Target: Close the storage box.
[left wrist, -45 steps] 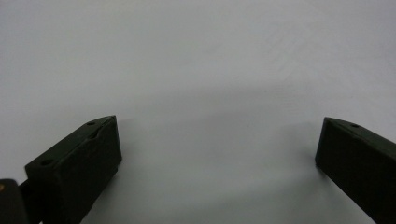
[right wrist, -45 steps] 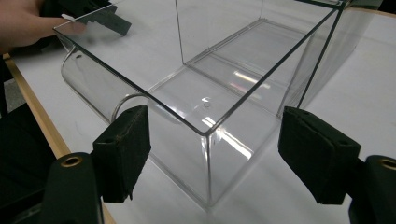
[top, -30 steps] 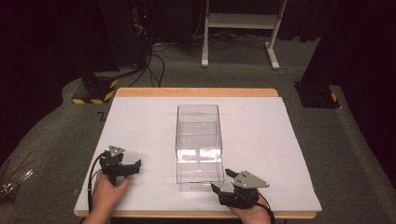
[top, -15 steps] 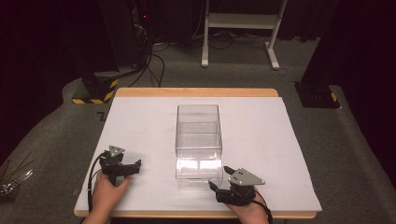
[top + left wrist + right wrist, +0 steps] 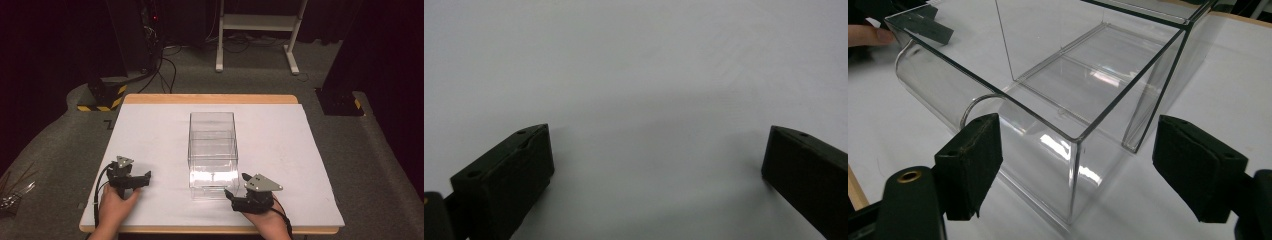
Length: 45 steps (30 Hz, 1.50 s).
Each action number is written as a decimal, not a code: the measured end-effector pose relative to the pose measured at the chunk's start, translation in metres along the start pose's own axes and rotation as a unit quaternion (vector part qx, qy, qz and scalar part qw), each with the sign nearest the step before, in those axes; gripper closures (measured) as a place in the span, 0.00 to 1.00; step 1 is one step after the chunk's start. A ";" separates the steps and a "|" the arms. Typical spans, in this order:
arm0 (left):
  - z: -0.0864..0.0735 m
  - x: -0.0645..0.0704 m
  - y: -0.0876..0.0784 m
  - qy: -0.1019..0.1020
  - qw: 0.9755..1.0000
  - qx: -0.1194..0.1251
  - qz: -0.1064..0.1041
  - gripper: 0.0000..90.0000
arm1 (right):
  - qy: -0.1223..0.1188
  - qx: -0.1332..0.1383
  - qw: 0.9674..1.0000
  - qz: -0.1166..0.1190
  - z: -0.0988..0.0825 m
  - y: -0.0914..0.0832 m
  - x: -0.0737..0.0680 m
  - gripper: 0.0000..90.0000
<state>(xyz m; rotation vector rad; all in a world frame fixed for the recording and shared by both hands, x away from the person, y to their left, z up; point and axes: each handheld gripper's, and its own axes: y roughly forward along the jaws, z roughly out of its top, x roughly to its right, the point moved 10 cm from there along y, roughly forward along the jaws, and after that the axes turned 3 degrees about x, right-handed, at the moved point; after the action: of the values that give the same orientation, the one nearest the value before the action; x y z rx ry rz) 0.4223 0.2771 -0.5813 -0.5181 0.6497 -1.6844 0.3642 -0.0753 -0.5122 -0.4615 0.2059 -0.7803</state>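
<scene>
A clear plastic box [image 5: 212, 131] stands in the middle of the white table top [image 5: 150, 130], long side pointing away from me. Its clear drawer [image 5: 214, 186] sticks out toward the near edge. In the right gripper view the drawer's [image 5: 1038, 160] near corner and its curved finger cut-out lie between my right gripper's [image 5: 1075, 145] jaws, which have just been opening and do not touch it. That right gripper [image 5: 236, 184] sits just right of the drawer front. My left gripper [image 5: 142, 179] rests open on the table at the near left, and bare table lies between its [image 5: 654, 135] jaws.
A wooden rim [image 5: 210, 98] borders the table top at the far side. On the grey floor beyond are a white stand [image 5: 255, 35], cables, and a yellow-and-black striped base [image 5: 102, 97]. The person's other hand [image 5: 868, 35] shows past the drawer.
The right gripper's jaws have spread apart beside the drawer front, and the right hand has shifted slightly. The left gripper has stayed where it was.
</scene>
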 end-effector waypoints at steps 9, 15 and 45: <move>0.000 0.000 0.000 0.000 1.000 0.000 0.000 0.01 | 0.005 -0.005 1.000 -0.005 0.003 0.008 0.005 0.20; 0.000 0.000 0.000 0.000 1.000 0.000 0.000 0.01 | 0.003 -0.007 1.000 -0.011 0.005 0.012 0.011 0.19; 0.000 0.000 0.000 0.000 1.000 0.000 0.000 0.01 | 0.013 0.003 0.999 -0.040 0.017 0.037 0.033 0.19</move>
<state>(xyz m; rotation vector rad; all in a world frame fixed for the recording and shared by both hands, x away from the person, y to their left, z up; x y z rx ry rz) 0.4224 0.2771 -0.5813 -0.5182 0.6497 -1.6843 0.4162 -0.0705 -0.5153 -0.4568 0.2097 -0.8661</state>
